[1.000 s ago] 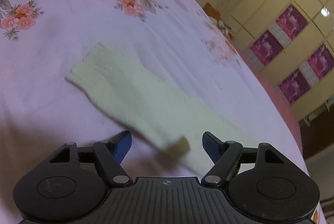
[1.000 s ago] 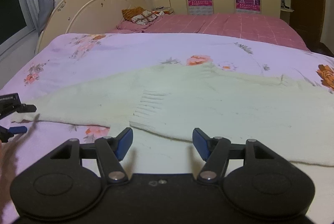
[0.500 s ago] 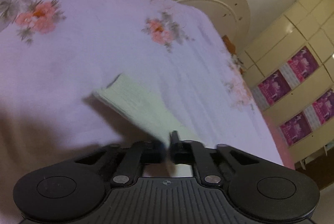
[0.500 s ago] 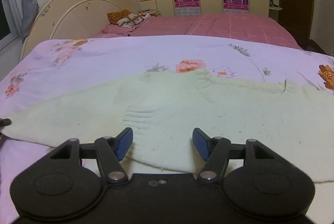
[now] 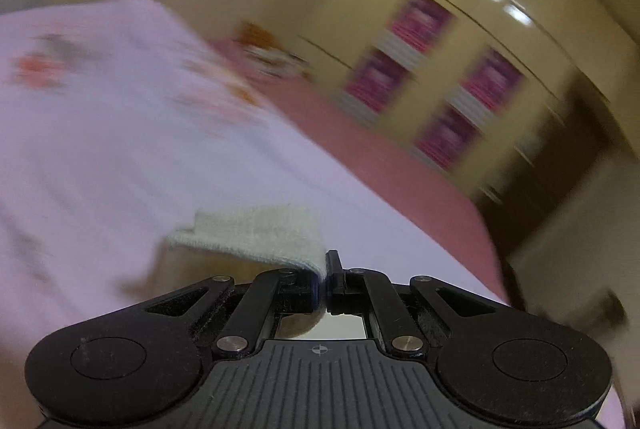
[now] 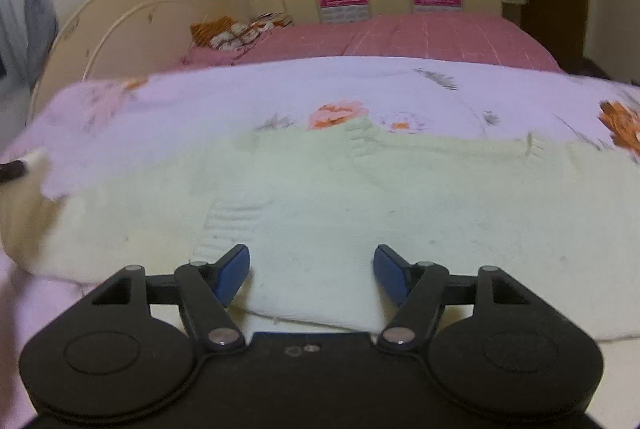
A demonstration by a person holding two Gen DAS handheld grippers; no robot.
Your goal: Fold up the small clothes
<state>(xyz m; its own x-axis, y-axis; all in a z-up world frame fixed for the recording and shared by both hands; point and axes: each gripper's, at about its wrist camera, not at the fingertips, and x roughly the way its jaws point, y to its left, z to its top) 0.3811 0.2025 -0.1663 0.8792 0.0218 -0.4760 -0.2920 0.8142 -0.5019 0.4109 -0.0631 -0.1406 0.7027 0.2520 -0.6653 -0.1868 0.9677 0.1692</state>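
Your left gripper (image 5: 325,271) is clamped on the sleeve cuff (image 5: 256,233), lifted at frame centre; right gripper (image 6: 312,275) has just been opening wider, nothing pinched, over the sweater (image 6: 360,197) hem at lower centre. Risk: thin pinch, so a fast pull could slip the cuff or drag the sweater body w/ it.

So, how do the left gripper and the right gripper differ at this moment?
The left gripper has its jaws shut on the sweater's sleeve cuff, while the right gripper has open jaws that have just widened and hold nothing. The left lifts fabric; the right hovers over the sweater. Both are black.
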